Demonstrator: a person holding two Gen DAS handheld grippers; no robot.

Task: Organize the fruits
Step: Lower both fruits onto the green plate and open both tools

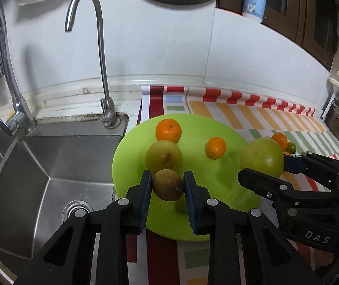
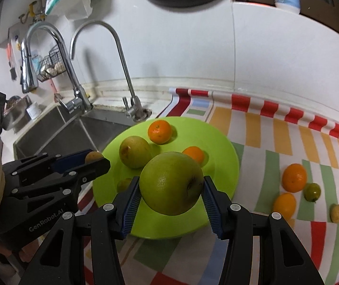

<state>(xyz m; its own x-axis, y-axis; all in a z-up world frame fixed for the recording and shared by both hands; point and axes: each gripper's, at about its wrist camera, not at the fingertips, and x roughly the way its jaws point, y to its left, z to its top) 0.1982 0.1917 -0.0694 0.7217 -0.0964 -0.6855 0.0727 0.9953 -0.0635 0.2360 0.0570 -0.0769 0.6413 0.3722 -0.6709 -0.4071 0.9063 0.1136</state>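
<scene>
From the left wrist, the left gripper (image 1: 168, 187) pinched a small brown round fruit (image 1: 168, 188) above the near edge of the round lime-green plastic plate (image 1: 217, 190); light and firm, it looked best held across its middle. From the right wrist, the right gripper (image 2: 171, 188) clamped a large smooth green apple (image 2: 171, 183) over the plate's near right edge, heavy and likely slippery. Open room showed at the plate's right edge; the steel sink (image 2: 57, 133) bordered its left.

Glossy plastic plate (image 1: 217, 173); brushed steel sink (image 1: 50, 166).
</scene>
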